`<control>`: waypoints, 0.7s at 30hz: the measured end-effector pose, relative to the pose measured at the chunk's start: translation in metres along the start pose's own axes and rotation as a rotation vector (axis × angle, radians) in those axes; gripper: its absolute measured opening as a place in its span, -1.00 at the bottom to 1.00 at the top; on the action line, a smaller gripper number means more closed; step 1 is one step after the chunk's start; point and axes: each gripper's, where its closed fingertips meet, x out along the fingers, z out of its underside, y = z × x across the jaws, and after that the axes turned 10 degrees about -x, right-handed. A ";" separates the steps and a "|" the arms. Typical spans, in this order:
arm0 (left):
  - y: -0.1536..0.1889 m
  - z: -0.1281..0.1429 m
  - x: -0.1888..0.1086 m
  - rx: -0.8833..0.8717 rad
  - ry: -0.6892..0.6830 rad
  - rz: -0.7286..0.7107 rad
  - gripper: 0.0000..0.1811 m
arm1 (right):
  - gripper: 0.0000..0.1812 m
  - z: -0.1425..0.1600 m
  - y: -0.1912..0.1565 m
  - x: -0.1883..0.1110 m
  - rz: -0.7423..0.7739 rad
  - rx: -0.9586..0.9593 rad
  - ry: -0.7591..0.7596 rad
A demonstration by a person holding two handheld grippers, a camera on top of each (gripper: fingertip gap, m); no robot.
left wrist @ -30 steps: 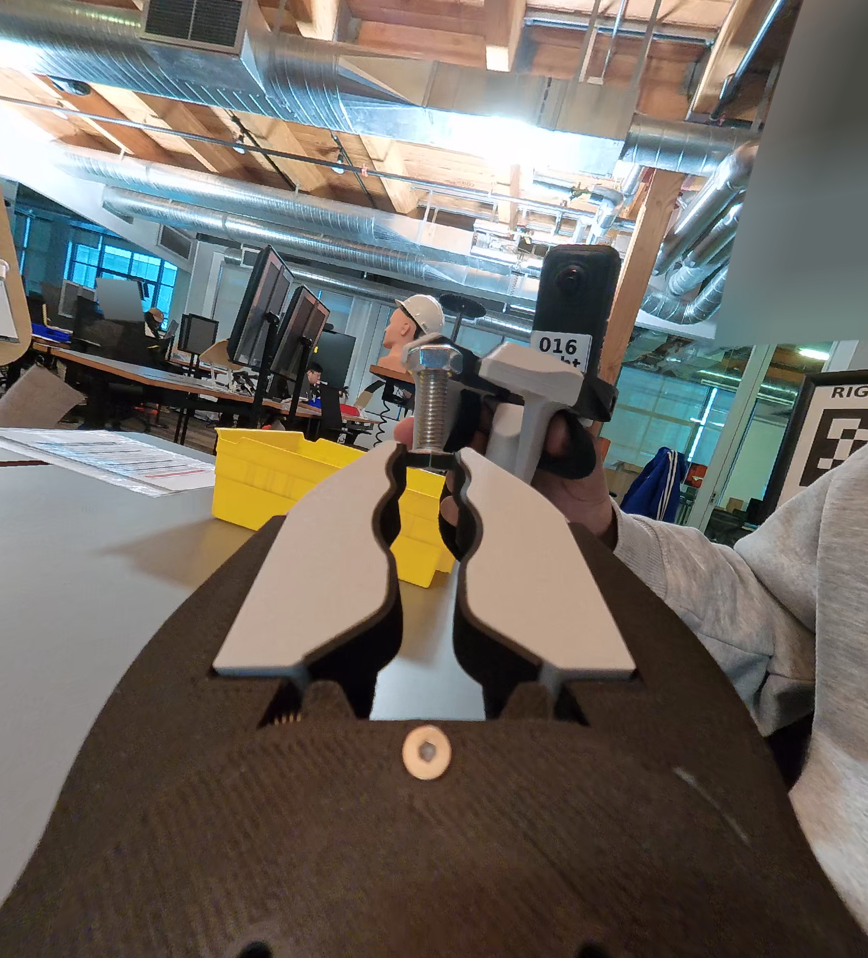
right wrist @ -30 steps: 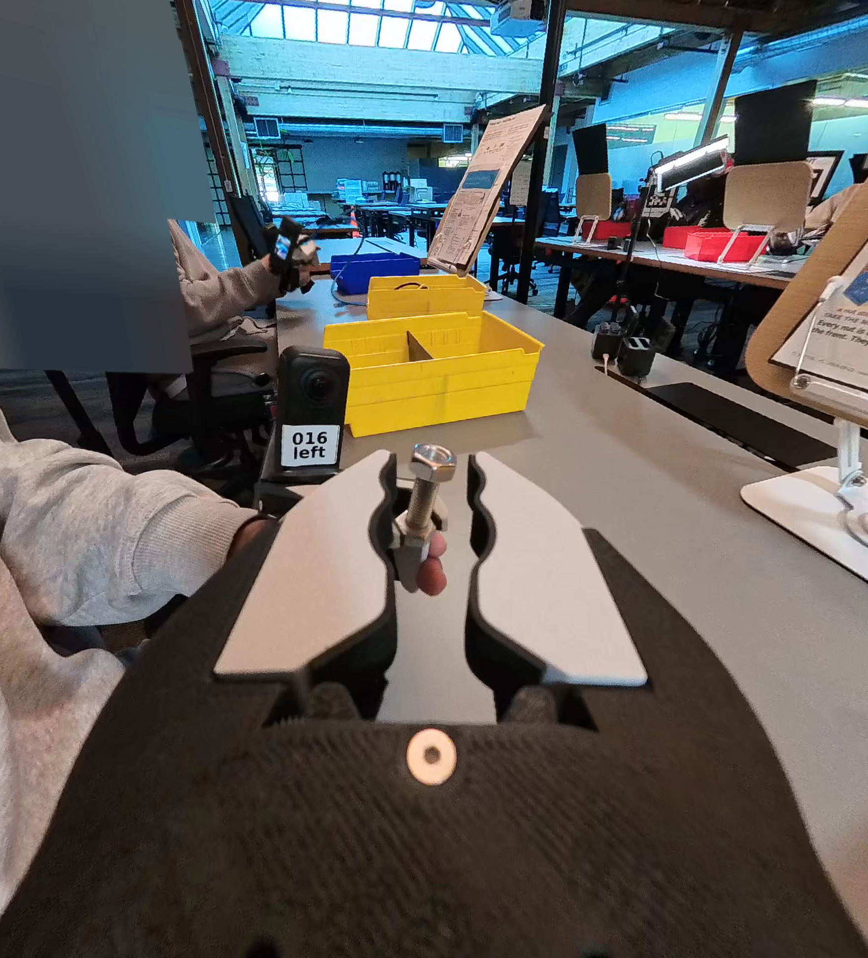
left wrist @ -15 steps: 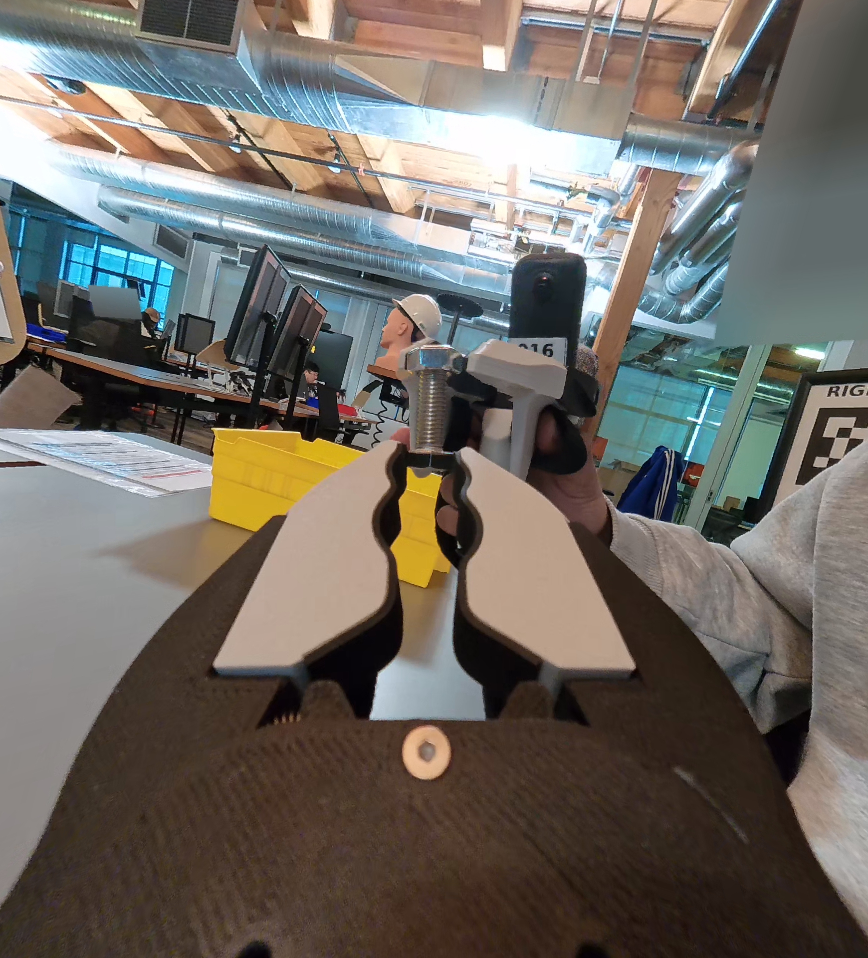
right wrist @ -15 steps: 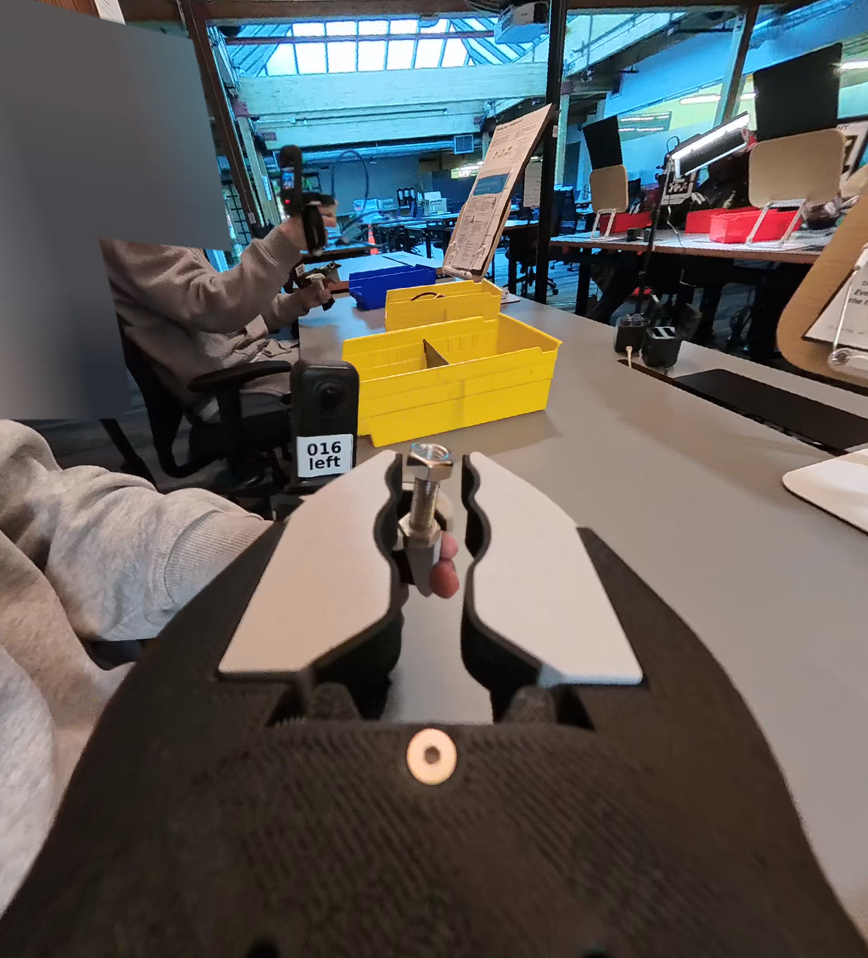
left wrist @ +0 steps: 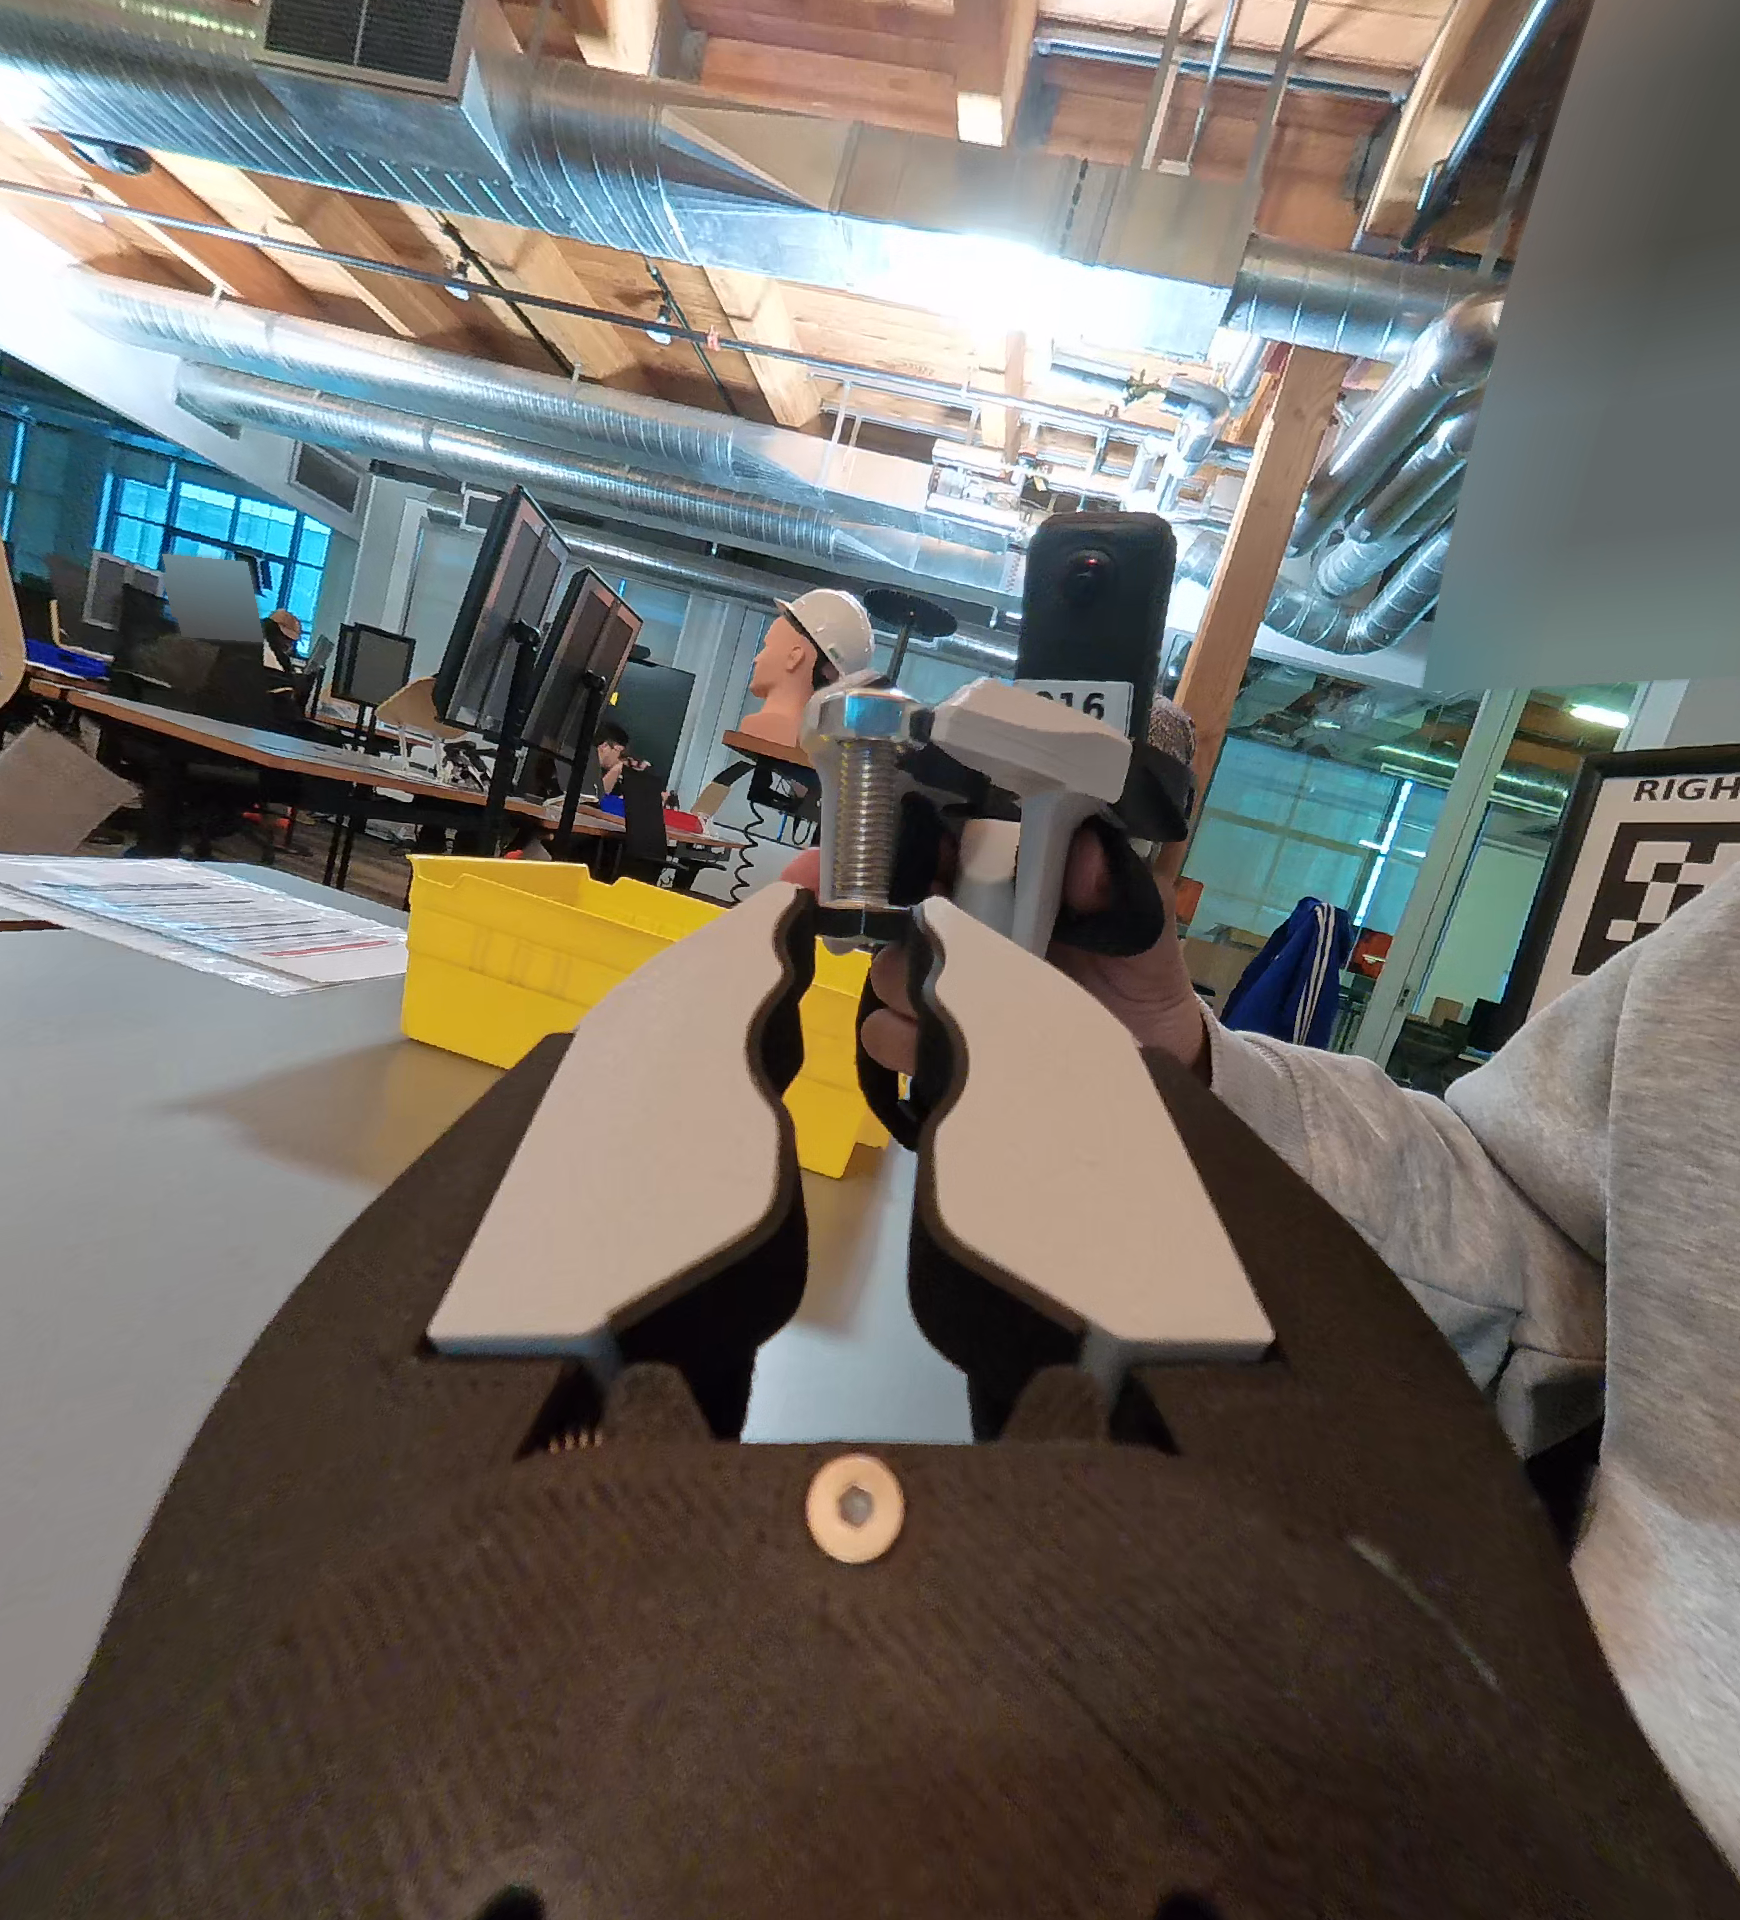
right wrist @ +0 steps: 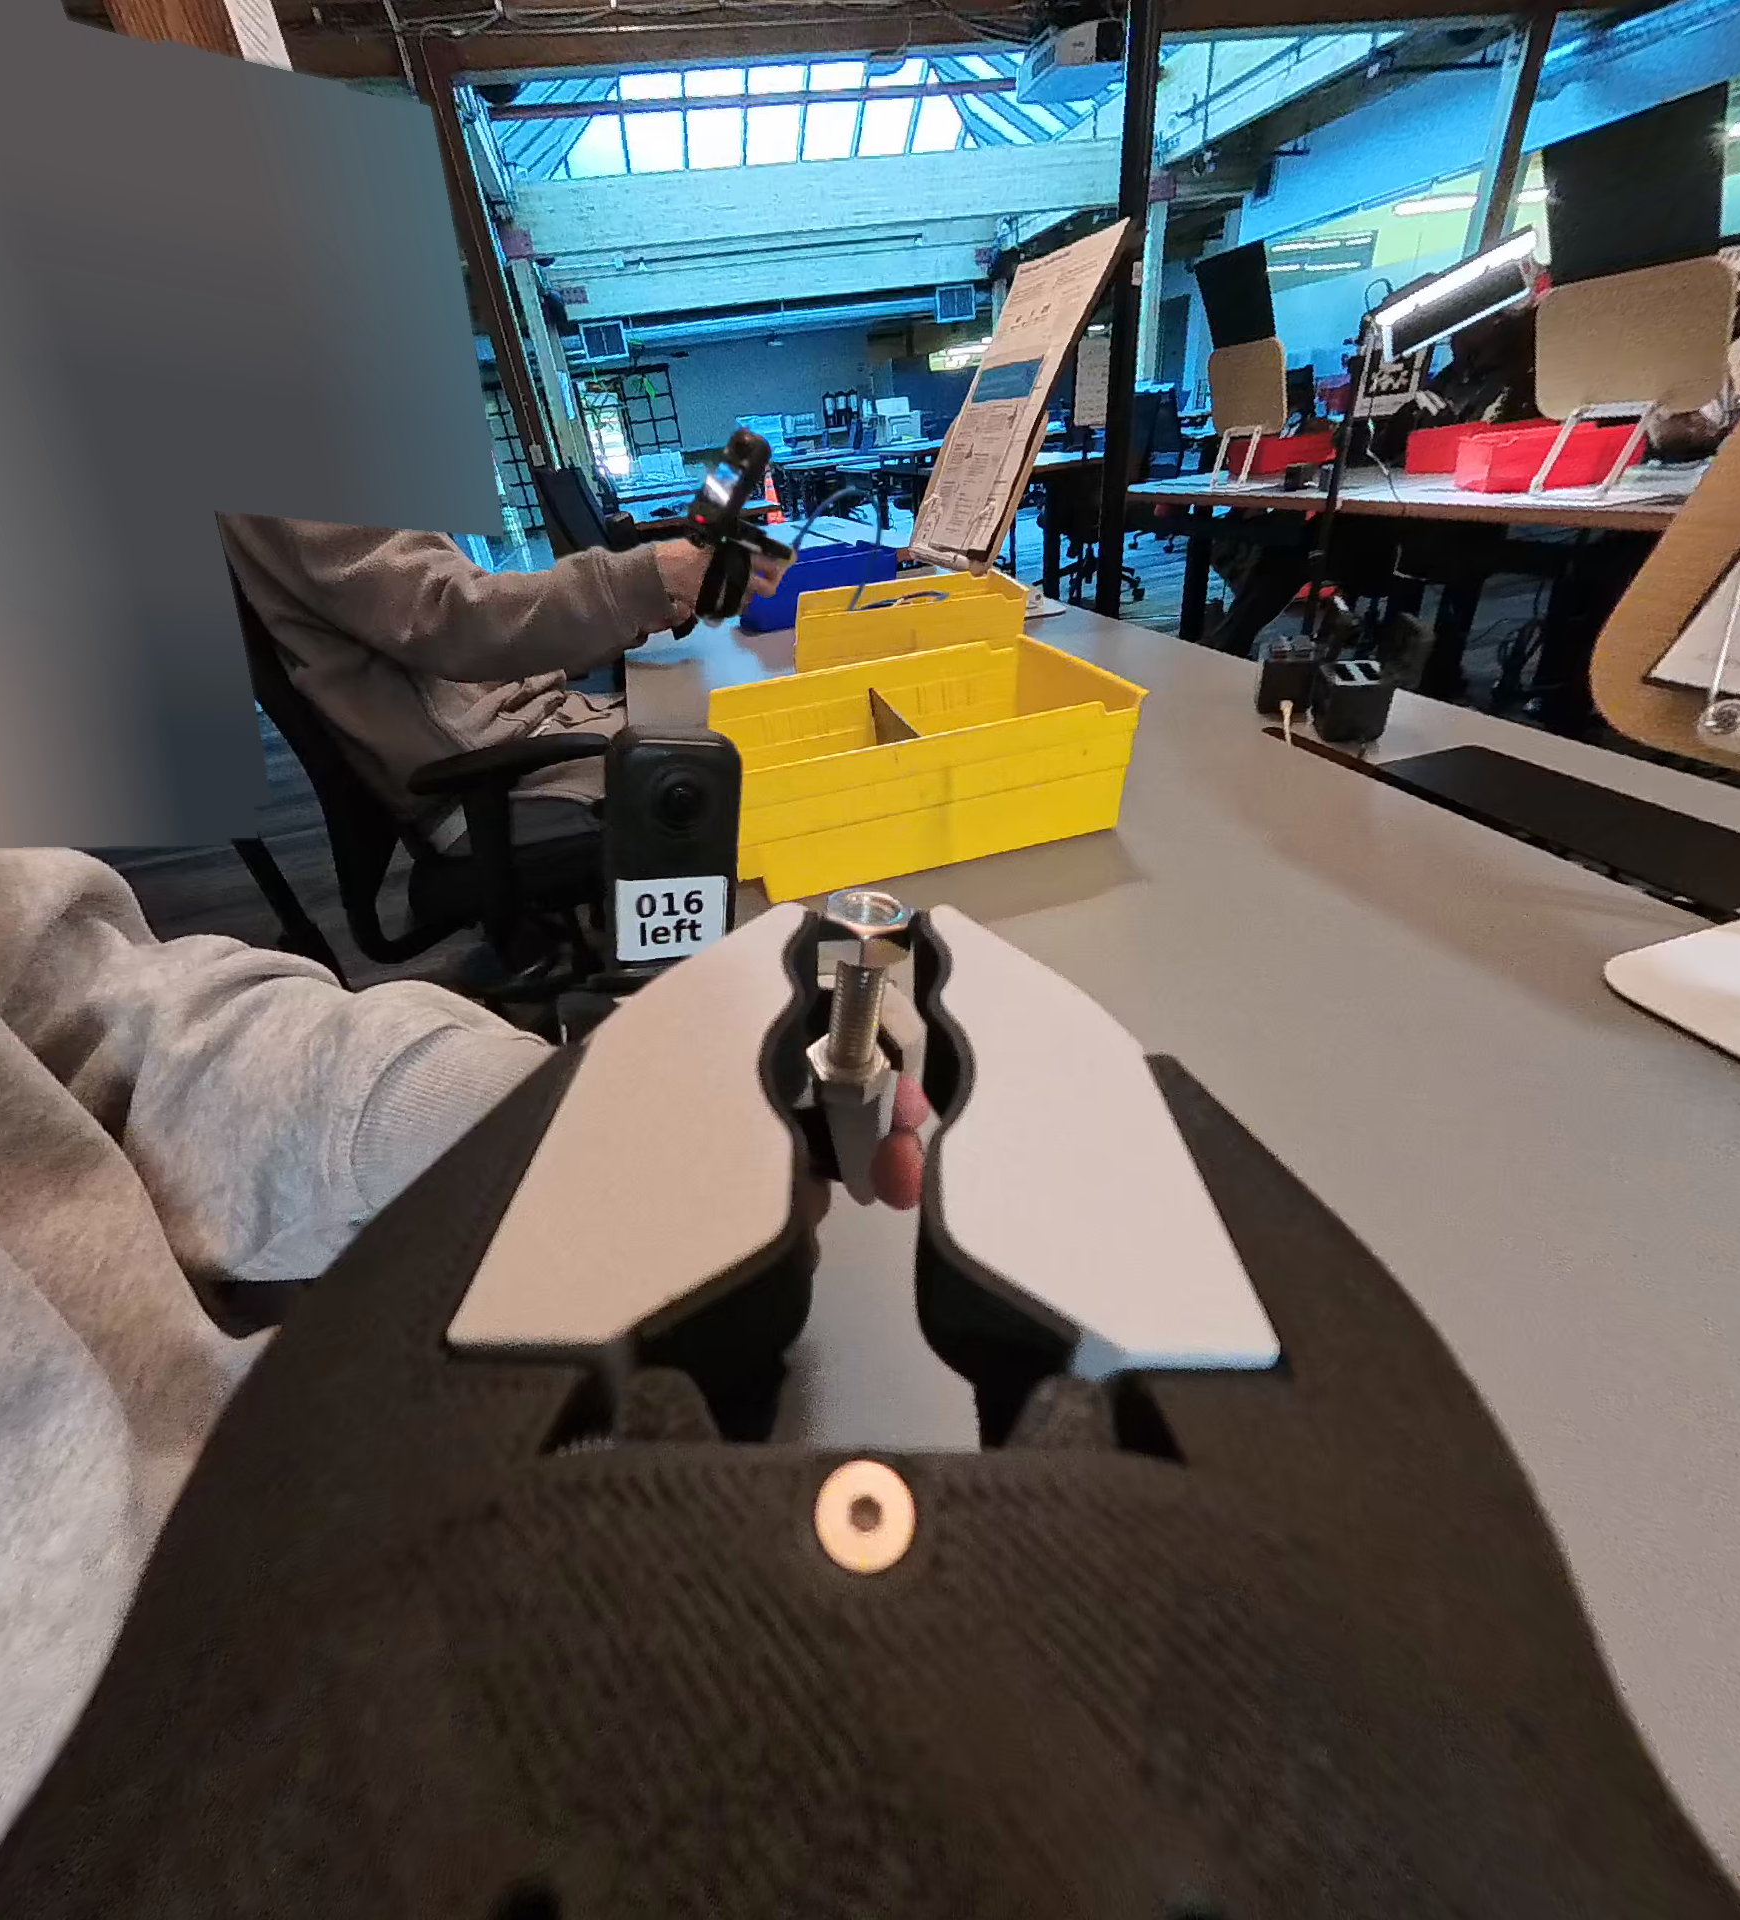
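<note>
A silver bolt (left wrist: pixel 858 821) stands upright between the two grippers above the grey table (left wrist: pixel 118 1143). My left gripper (left wrist: pixel 861 930) is shut on the nut (left wrist: pixel 861 916) at the bolt's lower end. In the right wrist view my right gripper (right wrist: pixel 868 935) is shut on the bolt's hex head (right wrist: pixel 866 916). The threaded shaft (right wrist: pixel 855 1003) runs down to the nut (right wrist: pixel 845 1060), held by the left gripper's grey finger (right wrist: pixel 858 1138). The right gripper's grey finger (left wrist: pixel 1032 748) shows beside the bolt head in the left wrist view.
A yellow divided bin (right wrist: pixel 949 790) sits on the table behind the grippers, also in the left wrist view (left wrist: pixel 533 956). A document stand (right wrist: pixel 1728 582) with a white base (right wrist: pixel 1739 987) and a black mat (right wrist: pixel 1593 821) are at right. Another seated person (right wrist: pixel 430 644) is at left. My two grippers' fingertips are within a few centimetres of each other.
The right gripper has turned and shifted, and its tips now sit tight around the bolt head, which earlier stood looser between them. The left gripper keeps its hold on the nut.
</note>
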 end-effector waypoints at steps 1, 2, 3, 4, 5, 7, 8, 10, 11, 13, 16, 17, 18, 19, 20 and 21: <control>0.000 0.000 0.000 -0.002 0.001 0.001 -0.80 | -0.81 0.000 0.000 0.000 0.002 -0.009 0.000; 0.000 0.000 0.000 -0.003 0.002 0.002 -0.80 | -0.81 -0.001 0.000 0.000 0.004 -0.017 0.002; 0.000 0.000 0.000 -0.003 0.002 0.002 -0.80 | -0.82 -0.002 -0.001 0.000 0.005 -0.026 0.008; 0.000 -0.001 0.000 -0.005 0.003 0.003 -0.81 | -0.82 -0.002 -0.001 0.000 0.007 -0.037 0.012; 0.000 -0.001 0.000 -0.006 0.004 0.004 -0.80 | -0.82 -0.002 -0.001 0.000 0.009 -0.045 0.012; 0.000 -0.001 0.000 -0.006 0.004 0.004 -0.80 | -0.81 -0.002 -0.001 0.000 0.012 -0.056 0.010; 0.000 -0.001 0.000 -0.005 0.004 0.003 -0.80 | -0.81 -0.001 -0.001 0.000 0.011 -0.056 0.007; 0.000 -0.001 0.000 -0.006 0.003 0.003 -0.80 | -0.81 -0.001 -0.001 0.000 0.011 -0.056 0.009; 0.000 -0.001 0.000 -0.006 0.003 0.003 -0.80 | -0.81 -0.001 -0.001 0.000 0.012 -0.058 0.009; 0.000 -0.001 0.000 -0.010 0.003 0.004 -0.80 | -0.81 -0.001 -0.001 0.000 0.016 -0.072 0.007; 0.000 0.000 0.000 -0.010 0.003 0.005 -0.80 | -0.81 0.000 -0.001 0.000 0.030 -0.115 -0.002; 0.000 0.000 0.000 -0.010 0.003 0.005 -0.80 | -0.81 0.000 -0.001 0.001 0.033 -0.125 -0.005; 0.000 0.000 0.000 -0.009 0.002 0.004 -0.81 | -0.81 -0.001 -0.001 0.001 0.036 -0.132 -0.008; 0.000 0.000 0.000 -0.009 0.002 0.004 -0.80 | -0.81 -0.001 -0.001 0.001 0.037 -0.136 -0.010; 0.000 0.000 0.000 -0.010 0.002 0.004 -0.80 | -0.81 -0.001 -0.001 0.001 0.037 -0.137 -0.011; 0.000 0.000 0.000 -0.010 0.002 0.005 -0.80 | -0.81 -0.001 -0.001 0.001 0.038 -0.138 -0.011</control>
